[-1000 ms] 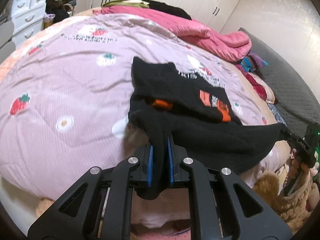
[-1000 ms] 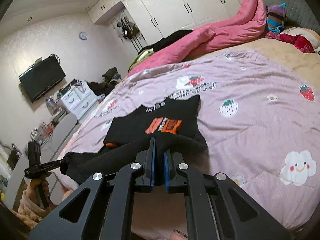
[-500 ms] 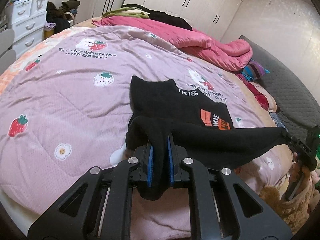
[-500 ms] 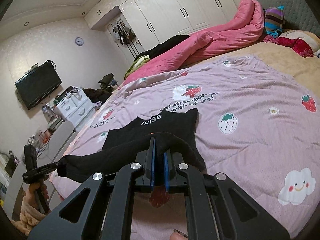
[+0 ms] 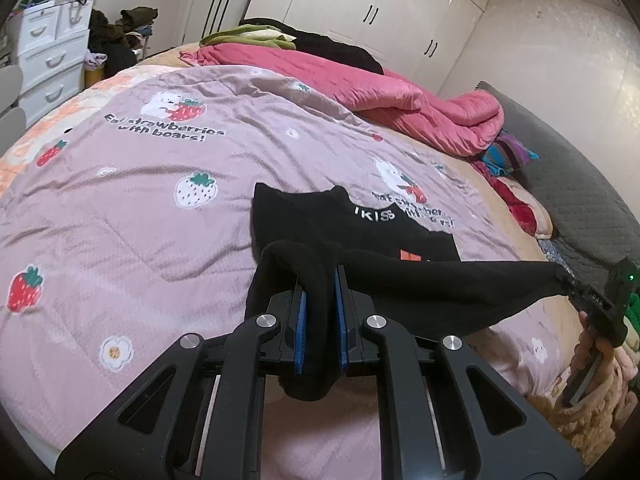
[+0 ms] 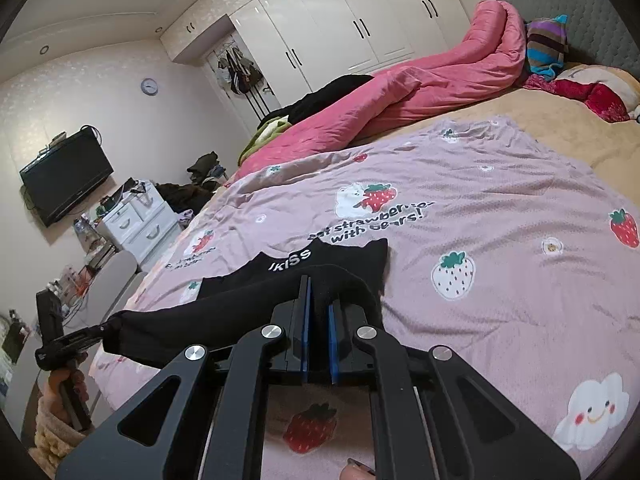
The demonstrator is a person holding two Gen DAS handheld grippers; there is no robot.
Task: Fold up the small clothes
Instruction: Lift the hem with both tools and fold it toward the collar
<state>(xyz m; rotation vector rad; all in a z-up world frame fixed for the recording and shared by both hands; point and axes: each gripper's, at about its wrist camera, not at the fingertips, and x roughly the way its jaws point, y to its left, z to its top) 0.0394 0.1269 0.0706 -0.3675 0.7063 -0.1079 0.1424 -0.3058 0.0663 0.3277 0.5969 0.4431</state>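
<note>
Closest to the lens in the left wrist view, the left tool [image 5: 320,312] has its blue pads clamped tight on a bunched corner of the black shirt [image 5: 360,236], with a wad of fabric hanging down between the fingers. Same deal in the right wrist view: the right tool [image 6: 318,316] is pinched shut on the other corner. The hem between them is pulled up off the bed into a taut black band, so each camera can see the opposite tool off at the end of it, gripped by a hand.

Just past that lifted edge, the rest of the shirt lies flat on the pink strawberry quilt [image 5: 120,200], neck end pointing away, white "IKISS" lettering showing and a bit of orange print peeking out under the raised hem.

Further back there's a rumpled pink comforter [image 5: 420,108] across the far side of the bed, a striped bundle by the grey headboard [image 6: 580,8], then white wardrobes [image 6: 360,20], a white drawer unit [image 5: 48,60] and a wall TV [image 6: 66,178].
</note>
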